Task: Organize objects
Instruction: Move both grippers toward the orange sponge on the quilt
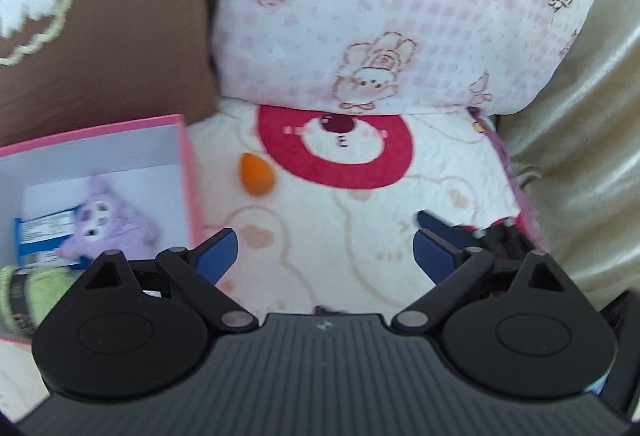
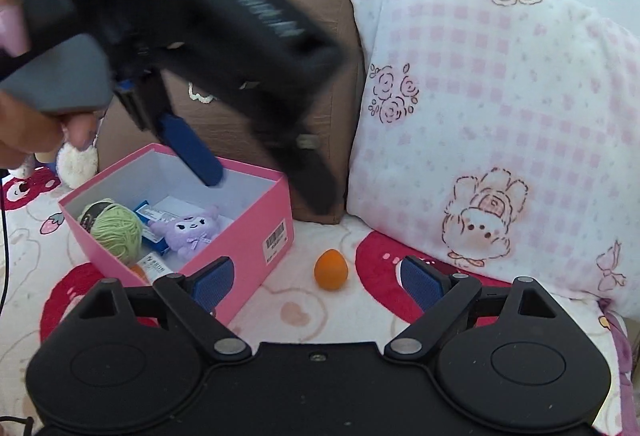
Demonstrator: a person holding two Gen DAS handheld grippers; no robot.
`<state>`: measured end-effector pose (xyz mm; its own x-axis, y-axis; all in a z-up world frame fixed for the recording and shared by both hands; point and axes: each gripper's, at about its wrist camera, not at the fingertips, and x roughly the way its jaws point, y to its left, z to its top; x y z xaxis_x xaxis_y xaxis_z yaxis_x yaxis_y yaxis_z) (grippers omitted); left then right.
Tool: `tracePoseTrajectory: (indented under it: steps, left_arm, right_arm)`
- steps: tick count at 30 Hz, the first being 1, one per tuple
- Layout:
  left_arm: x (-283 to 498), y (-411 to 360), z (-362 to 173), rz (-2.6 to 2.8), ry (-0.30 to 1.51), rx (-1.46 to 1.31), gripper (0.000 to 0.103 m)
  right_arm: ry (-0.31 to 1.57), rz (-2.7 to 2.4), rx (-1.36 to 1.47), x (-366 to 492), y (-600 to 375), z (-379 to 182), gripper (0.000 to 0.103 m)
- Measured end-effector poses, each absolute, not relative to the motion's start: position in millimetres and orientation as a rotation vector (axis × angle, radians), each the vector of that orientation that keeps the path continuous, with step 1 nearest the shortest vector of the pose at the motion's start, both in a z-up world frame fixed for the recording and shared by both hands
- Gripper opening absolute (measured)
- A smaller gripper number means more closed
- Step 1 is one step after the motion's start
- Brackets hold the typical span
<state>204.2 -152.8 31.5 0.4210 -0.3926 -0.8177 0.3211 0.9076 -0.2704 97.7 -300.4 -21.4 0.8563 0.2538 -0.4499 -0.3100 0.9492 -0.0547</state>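
Lying clear on the blanket [image 2: 312,312] between pink box [image 2: 256,211] and pillow [image 2: 500,123], an orange sponge [image 2: 330,269]; both claws wide, empty.

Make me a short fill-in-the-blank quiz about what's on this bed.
1. The purple plush toy lies inside the ____ box.
2. The ball of yarn in the box is ____.
3. The egg-shaped sponge on the bedspread beside the box is ____.

Missing words: pink; green; orange

Two wrist cameras, close over a bed

Left looks steeply down, orange egg-shaped sponge [image 1: 255,173] at 11 o'clock; right looks shallower toward the headboard. Both share pink box [image 2: 256,236] and checked pillow [image 1: 400,15].
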Motion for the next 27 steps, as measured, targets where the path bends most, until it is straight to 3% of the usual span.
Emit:
tracePoseTrajectory:
  steps: [2, 5, 8, 15, 27]
  left_arm:
    - [219, -165, 18, -0.473, 1.058, -0.105, 0.085]
    - [238, -177, -2, -0.47, 1.071, -0.116, 0.066]
    - [257, -182, -23, -0.449, 1.089, -0.13, 0.062]
    - [293, -178, -59, -0.386, 1.126, -0.139, 0.06]
    - [321, -185, -73, -0.312, 1.159, -0.085, 0.059]
  right_arm:
    - [0.46, 0.303, -0.129, 108, -300, -28, 0.09]
    - [0.463, 0.315, -0.099, 124, -303, -36, 0.086]
    - [0.496, 0.312, -0.005, 143, -314, -47, 0.086]
    - [0.57, 0.313, 0.02, 173, -327, -78, 0.081]
    - [0.631, 0.347, 0.085, 200, -326, -100, 0.072]
